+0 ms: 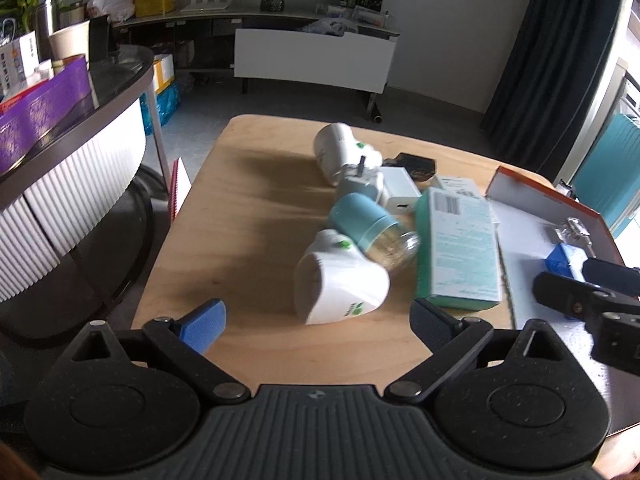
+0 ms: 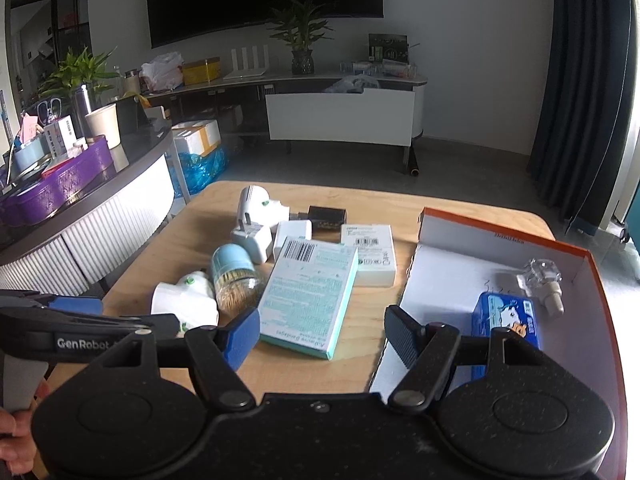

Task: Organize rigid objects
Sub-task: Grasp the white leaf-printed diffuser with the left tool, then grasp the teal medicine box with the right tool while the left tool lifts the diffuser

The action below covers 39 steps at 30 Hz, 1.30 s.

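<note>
Left tongs (image 1: 316, 322) spread wide, empty, lined up on white plug-in device (image 1: 340, 280) at 12 o'clock on worktop (image 1: 248, 208). Right tongs (image 2: 320, 330) spread, empty, beside orange-rimmed box (image 2: 500, 236) at 2 o'clock, likely the drop-off.

White plug-in device (image 1: 340, 284) lies tipped beside toothpick jar (image 1: 376, 232).

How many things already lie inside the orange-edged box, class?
2: a blue packet near the front, partly behind the right tool, and a clear bottle on its side toward the box's far right corner. More could be hidden behind the tool.
</note>
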{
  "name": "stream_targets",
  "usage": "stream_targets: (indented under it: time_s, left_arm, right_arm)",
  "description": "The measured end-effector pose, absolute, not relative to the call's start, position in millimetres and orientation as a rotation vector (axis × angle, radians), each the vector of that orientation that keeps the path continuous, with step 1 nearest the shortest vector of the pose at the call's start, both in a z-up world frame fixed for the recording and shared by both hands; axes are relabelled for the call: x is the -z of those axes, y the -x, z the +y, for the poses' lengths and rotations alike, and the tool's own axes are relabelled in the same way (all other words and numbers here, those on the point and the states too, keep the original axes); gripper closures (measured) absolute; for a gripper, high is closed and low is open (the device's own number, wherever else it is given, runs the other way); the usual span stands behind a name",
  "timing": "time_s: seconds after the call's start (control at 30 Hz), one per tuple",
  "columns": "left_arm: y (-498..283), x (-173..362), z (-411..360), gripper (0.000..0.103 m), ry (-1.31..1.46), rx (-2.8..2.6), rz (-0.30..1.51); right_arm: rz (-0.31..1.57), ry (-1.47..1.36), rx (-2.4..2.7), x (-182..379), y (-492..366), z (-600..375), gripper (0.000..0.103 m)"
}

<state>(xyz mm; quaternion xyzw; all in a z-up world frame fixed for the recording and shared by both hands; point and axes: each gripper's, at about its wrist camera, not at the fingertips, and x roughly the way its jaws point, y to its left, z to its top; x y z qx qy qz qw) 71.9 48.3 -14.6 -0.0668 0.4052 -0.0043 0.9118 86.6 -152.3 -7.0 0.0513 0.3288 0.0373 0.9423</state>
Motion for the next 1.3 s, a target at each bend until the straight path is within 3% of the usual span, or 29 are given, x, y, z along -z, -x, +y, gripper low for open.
stream_targets:
  time_s: [0.53,0.67,0.7,0.77,1.3]
  left_arm:
    - [-103,55,33,0.0,0.07,0.022,0.853]
    - [-107,60,34,0.011,0.052,0.021,0.818]
    - [-107,59,34,0.024,0.048,0.029,0.804]
    - [-107,56,32,0.037,0.036,0.048,0.788]
    - [-91,41,57,0.038,0.075,0.074,0.723]
  right_arm:
    - [0.703,-0.13,-0.075,23,-90,-155,0.021]
    - [0.725,-0.137,-0.083,28,-97,-154,0.021]
    - [0.728,-0.138,-0.086,28,-99,-152,0.021]
    - [0.732,-0.143,-0.09,30,-104,-149,0.021]
    - [0.857,-0.129,0.019,58,-172,-116,0.011]
